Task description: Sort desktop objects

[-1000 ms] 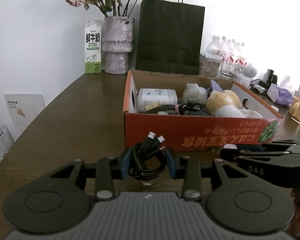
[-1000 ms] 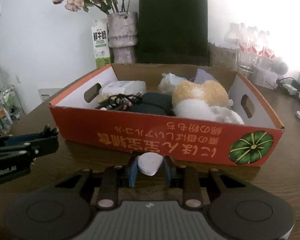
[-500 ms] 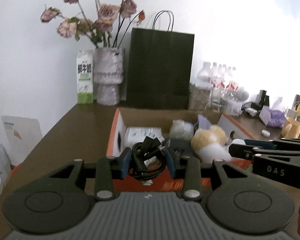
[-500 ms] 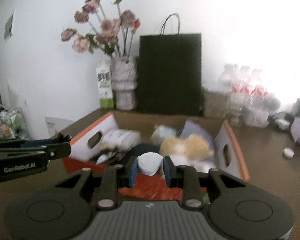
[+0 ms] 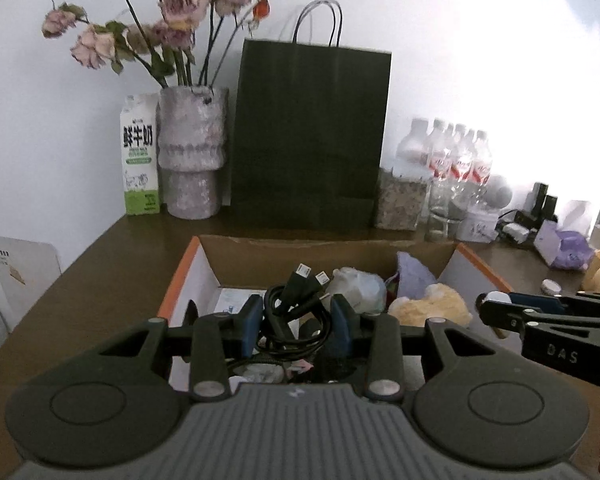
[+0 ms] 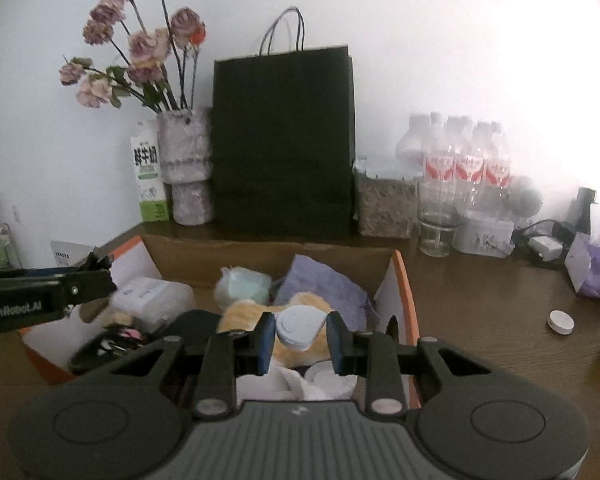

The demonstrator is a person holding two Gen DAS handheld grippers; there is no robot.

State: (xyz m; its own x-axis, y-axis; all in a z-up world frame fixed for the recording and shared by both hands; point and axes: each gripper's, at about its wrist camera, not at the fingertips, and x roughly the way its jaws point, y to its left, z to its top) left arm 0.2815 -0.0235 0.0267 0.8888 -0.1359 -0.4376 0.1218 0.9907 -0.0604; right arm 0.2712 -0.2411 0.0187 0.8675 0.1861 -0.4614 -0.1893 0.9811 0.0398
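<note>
**Operator:** Since the earlier frame both views have travelled from the red front wall of the cardboard box to a position over its open top. What does the left wrist view show?

**Technician:** The left gripper [image 5: 296, 322] sits low centre of the frame, clamped on a coiled black cable [image 5: 294, 314] whose plug ends stick up toward the centre. The coil hangs above the cardboard box [image 5: 182, 280], over its near left portion. The right gripper [image 5: 496, 306] enters from the right edge at mid-height. A black paper bag [image 5: 312, 132], a vase [image 5: 190, 152] and a milk carton [image 5: 139, 160] stand in the upper half of the frame, on the brown surface [image 5: 80, 292] behind the box.

**Operator:** And the right wrist view?

**Technician:** The right gripper is low centre, closed on a small white round item [image 6: 300, 326]; I cannot tell what it is. It hangs over a yellow plush toy [image 6: 244, 314] at mid-frame inside the box. The left gripper comes in from the left edge.

**Operator:** How should the release be done?

**Technician:** My judgement: both items are over the box, so the step is the drop. Lower each gripper below the rim first, choose a free pocket, then part the jaws fully. The cable may snag on a pad, so withdraw straight upward.
</note>
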